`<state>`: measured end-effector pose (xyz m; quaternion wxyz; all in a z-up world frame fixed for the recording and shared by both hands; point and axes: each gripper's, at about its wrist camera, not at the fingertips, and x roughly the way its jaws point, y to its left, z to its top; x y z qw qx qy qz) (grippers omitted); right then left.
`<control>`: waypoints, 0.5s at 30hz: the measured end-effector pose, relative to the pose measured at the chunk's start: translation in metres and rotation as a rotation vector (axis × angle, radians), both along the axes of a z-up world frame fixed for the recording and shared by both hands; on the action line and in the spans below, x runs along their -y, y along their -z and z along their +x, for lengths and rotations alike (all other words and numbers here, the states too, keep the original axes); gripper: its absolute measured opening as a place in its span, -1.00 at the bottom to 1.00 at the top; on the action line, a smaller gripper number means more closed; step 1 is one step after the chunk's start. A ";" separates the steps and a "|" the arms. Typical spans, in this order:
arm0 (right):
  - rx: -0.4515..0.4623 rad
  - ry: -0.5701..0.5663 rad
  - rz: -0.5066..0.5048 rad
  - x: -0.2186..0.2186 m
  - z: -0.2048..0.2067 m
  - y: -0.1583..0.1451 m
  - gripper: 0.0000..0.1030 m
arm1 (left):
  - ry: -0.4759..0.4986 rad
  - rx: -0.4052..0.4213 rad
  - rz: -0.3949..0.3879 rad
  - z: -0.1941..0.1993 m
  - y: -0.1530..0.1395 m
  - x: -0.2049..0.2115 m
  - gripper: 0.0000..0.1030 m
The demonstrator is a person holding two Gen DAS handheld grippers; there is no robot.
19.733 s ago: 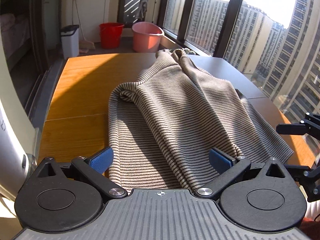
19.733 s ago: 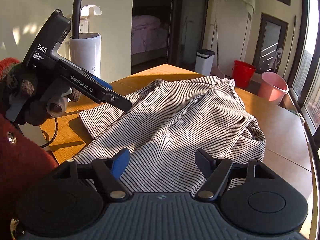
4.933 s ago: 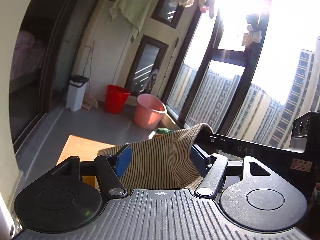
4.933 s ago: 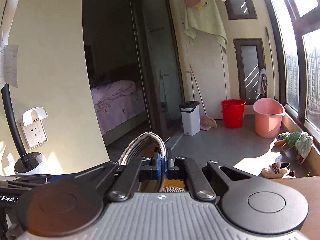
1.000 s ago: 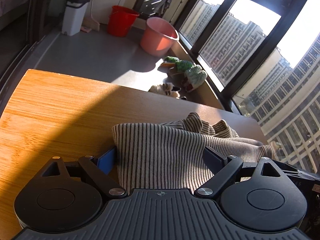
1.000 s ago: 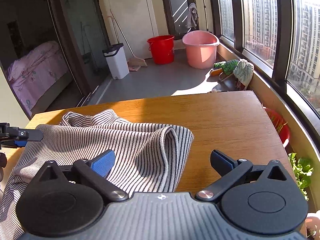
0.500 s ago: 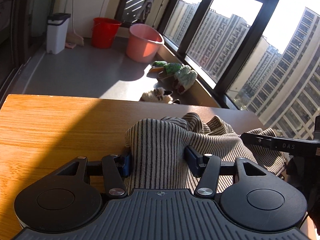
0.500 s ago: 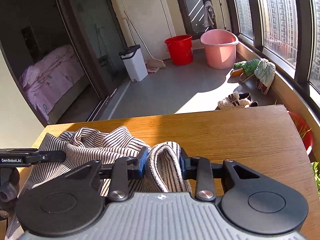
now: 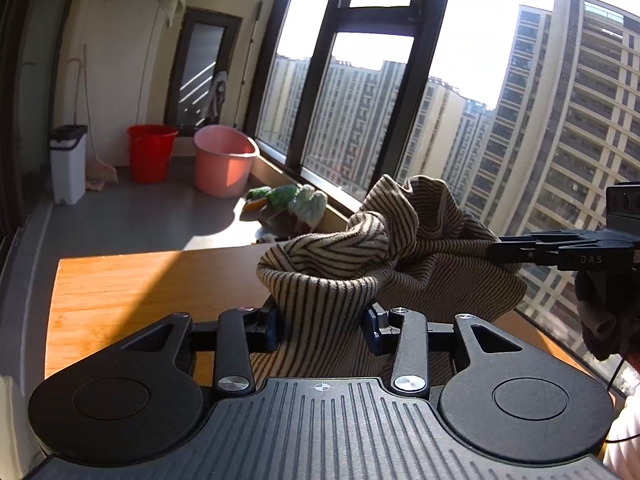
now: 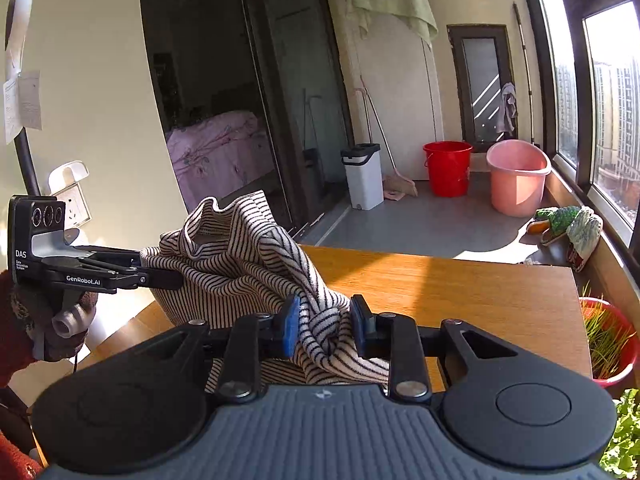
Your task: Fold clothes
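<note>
A beige garment with thin dark stripes [image 9: 400, 248] hangs bunched between my two grippers above the wooden table [image 9: 132, 284]. My left gripper [image 9: 324, 326] is shut on a thick fold of it. My right gripper [image 10: 324, 322] is shut on another bunched edge [image 10: 240, 256]. In the left wrist view the right gripper [image 9: 496, 248] comes in from the right, level with the cloth's top. In the right wrist view the left gripper [image 10: 176, 278] comes in from the left, touching the cloth. The garment's lower part is hidden behind the gripper bodies.
On the floor beyond the table's far edge stand a red bucket [image 9: 150, 152], a pink tub [image 9: 224, 160] and a white bin [image 9: 66, 162]. Slippers [image 9: 288, 200] lie by the window. A red pot with a plant [image 10: 608, 340] stands right of the table [image 10: 460, 292].
Both grippers have risen from the table with the striped garment in them. The cloth now hangs bunched between them instead of lying on the wood. Both views tilted upward.
</note>
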<state>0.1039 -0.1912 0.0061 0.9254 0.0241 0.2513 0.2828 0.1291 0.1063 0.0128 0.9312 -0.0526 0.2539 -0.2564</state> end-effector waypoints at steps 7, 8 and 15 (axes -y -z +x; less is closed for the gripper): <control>-0.134 0.020 -0.123 -0.008 -0.053 0.039 -0.49 | 0.041 -0.089 0.053 -0.063 0.027 -0.006 0.02; -0.144 0.030 -0.132 -0.007 -0.060 0.041 -0.47 | 0.040 -0.111 0.054 -0.068 0.029 -0.009 0.05; -0.185 0.113 0.066 0.037 -0.098 0.031 0.14 | -0.017 -0.212 -0.013 -0.096 0.033 -0.046 0.46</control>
